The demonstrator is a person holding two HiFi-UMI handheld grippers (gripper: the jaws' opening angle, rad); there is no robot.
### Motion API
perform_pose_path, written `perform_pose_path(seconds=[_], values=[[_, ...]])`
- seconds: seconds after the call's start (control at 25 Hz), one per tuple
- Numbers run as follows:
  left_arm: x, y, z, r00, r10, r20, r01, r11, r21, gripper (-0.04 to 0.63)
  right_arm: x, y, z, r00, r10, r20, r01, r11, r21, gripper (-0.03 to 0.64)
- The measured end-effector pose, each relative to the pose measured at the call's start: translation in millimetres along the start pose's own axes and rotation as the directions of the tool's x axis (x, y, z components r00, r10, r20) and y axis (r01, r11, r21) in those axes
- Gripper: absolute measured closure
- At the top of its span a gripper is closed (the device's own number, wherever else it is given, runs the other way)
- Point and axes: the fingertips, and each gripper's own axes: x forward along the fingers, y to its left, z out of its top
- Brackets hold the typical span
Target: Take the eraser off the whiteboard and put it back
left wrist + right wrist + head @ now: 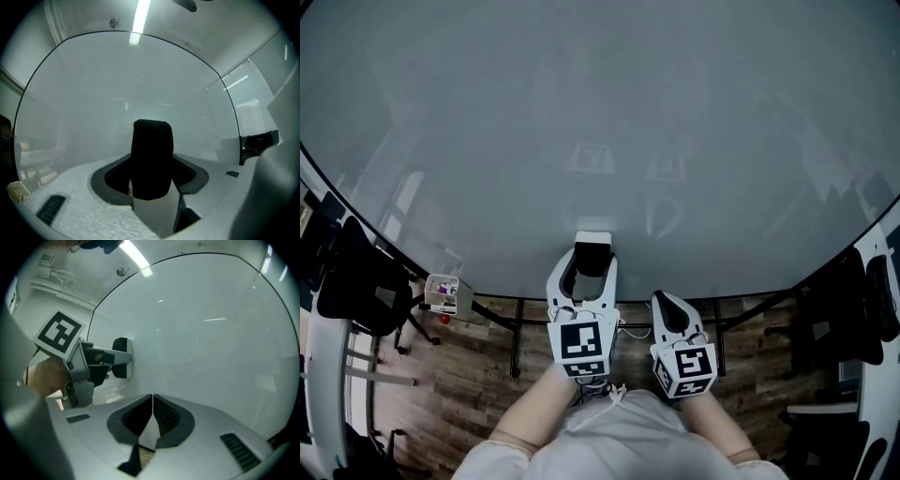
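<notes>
A large whiteboard (600,122) fills the head view ahead of me. My left gripper (593,255) is shut on the eraser (592,240), a block with a black felt face and a white body, and holds it near the board's lower edge. In the left gripper view the eraser (151,154) stands upright between the pads of the left gripper (152,172). In the right gripper view the eraser (121,357) sits against the whiteboard (211,333). My right gripper (667,305) hangs just right of the left one, short of the board, its jaws (153,401) shut on nothing.
Dark office chairs stand at the left (356,281) and right (853,300) below the board. A small white box with purple items (445,292) sits at the lower left. Black stand legs (516,337) cross the wooden floor (469,375).
</notes>
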Motion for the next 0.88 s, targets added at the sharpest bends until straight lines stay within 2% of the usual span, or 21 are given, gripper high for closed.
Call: perform_pose_path(seconds=[0.6,0.88], values=[[-1.8,-2.7,-0.1,1.000,-0.003,0.008,0.003,1.000,0.003,0.344,-0.3,0.8,0.7,1.000,0.004,-0.002,-0.004,1.000,-0.009,0.588],[-33.7,-7.5,5.1,0.999,-0.020,0.042,0.021,1.000,-0.020,0.342,-6.6,10.9,-4.1,1.000,0.011,-0.008,-0.011,1.000,-0.009,0.588]])
